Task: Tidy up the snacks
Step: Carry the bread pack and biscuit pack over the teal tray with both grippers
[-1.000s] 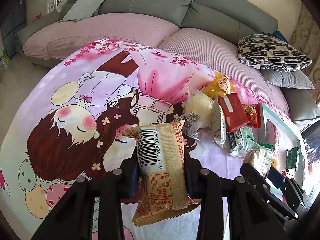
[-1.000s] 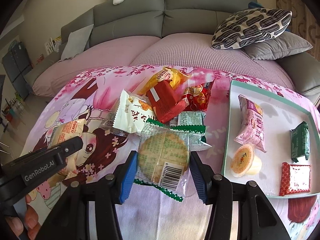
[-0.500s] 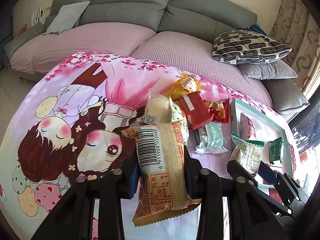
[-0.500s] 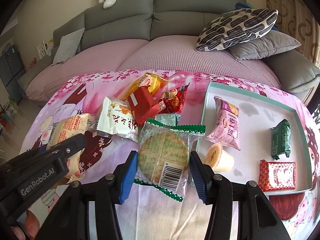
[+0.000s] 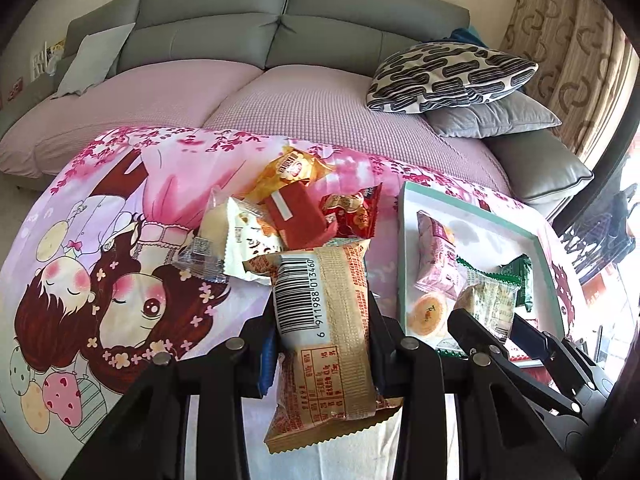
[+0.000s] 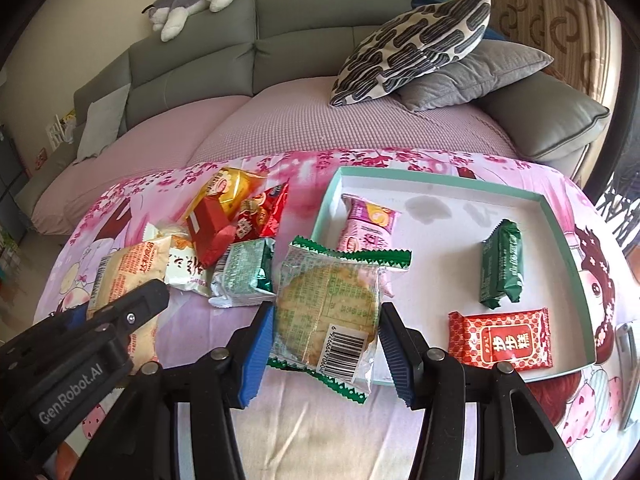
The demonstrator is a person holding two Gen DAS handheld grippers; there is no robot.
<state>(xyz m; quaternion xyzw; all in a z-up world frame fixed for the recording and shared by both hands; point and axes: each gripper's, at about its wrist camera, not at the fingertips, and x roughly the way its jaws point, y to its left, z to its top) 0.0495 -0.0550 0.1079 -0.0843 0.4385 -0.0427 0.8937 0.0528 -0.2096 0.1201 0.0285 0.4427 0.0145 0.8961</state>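
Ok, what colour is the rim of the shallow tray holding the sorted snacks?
Mint green rim on the white shallow tray, clearest in the right wrist view.

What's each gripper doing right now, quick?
Left gripper: closed on the tan barcode snack packet.
Right gripper: closed on the green-edged round cracker packet, held near the tray.

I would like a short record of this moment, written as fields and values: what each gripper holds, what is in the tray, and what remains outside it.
left gripper: shut on tan barcode packet
right gripper: shut on round cracker packet
tray: pink packet, dark green packet, red packet, jelly cup
outside tray: snack pile on the pink cartoon cloth
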